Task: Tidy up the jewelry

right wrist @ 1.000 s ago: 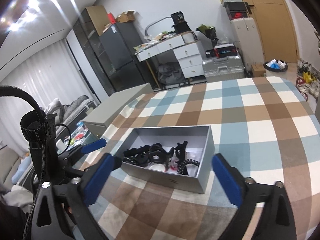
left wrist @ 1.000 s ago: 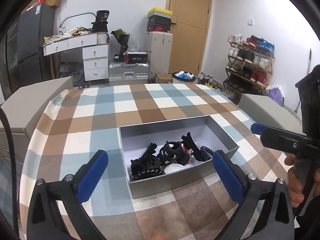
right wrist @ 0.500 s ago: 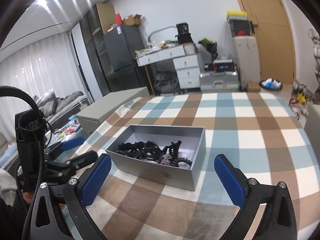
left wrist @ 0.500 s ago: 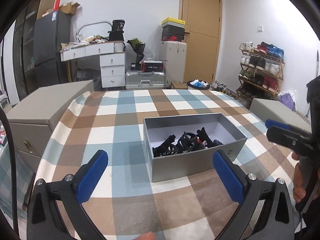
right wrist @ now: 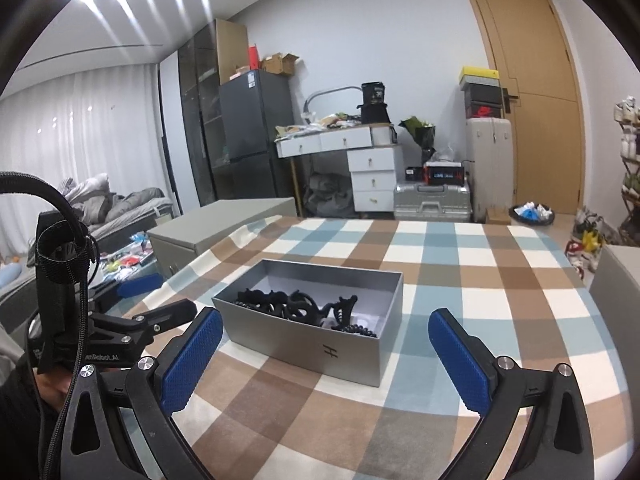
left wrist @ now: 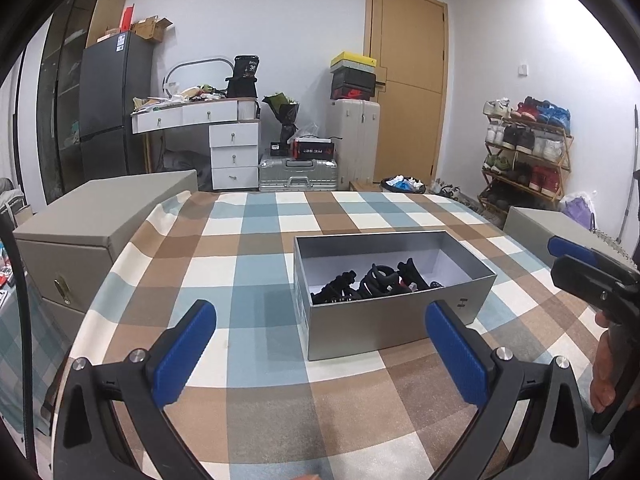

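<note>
Jewelry box (left wrist: 394, 306) logo (right wrist: 330, 351) reads clearly only from right tongs (right wrist: 320, 356).

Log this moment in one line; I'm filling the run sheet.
left gripper: open, empty | right gripper: open, empty | grey box: on checked tablecloth, holds black hair clips

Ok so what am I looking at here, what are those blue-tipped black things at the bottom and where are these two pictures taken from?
They are hand-held tongs, one in each of a person's hands, each with a camera looking out along its two blue-padded fingers. One picture is from the left tongs, the other from the right tongs. Both pairs are open and hold nothing. Ahead, on a checked tablecloth, stands an open grey box with a heap of black hair accessories inside. The right tongs also show at the edge of the left picture.
</note>
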Available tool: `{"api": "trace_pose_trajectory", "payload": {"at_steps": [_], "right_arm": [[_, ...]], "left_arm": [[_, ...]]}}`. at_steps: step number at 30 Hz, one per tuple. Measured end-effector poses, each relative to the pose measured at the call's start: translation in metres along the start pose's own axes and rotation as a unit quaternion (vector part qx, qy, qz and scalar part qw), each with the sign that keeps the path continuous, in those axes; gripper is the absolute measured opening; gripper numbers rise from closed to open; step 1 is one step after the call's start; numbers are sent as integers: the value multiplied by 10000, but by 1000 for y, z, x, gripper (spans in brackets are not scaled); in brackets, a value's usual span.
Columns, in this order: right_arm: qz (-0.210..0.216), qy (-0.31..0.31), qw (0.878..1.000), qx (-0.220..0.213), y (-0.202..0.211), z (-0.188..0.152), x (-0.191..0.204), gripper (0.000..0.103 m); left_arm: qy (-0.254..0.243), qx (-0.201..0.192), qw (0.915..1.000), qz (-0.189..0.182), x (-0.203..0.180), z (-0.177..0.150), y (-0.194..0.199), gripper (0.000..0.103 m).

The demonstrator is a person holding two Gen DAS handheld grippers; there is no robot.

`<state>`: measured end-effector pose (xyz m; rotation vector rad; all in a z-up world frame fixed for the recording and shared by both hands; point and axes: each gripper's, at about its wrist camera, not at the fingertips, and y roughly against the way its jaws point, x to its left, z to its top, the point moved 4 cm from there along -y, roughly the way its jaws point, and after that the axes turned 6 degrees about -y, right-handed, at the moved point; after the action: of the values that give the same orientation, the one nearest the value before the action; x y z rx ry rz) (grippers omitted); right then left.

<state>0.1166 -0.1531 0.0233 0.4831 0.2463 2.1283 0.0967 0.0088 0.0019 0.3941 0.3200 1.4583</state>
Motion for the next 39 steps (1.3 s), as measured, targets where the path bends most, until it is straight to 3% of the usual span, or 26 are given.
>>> {"api": "trace_pose_trajectory", "payload": {"at_steps": [9,17,39], "right_arm": [[-140,306,9987,-385,7,-8,6,103],[-208,413,9983,-351,5,-10,9,103],[-202,432,9983,-331,5,-11,10,103]], "left_arm": [[-34,-144,9999,59,-2,0,7,102],[-266,-101,9996,75,-9,0,6,102],[-293,-112,9995,50,-10,0,5,102]]}}
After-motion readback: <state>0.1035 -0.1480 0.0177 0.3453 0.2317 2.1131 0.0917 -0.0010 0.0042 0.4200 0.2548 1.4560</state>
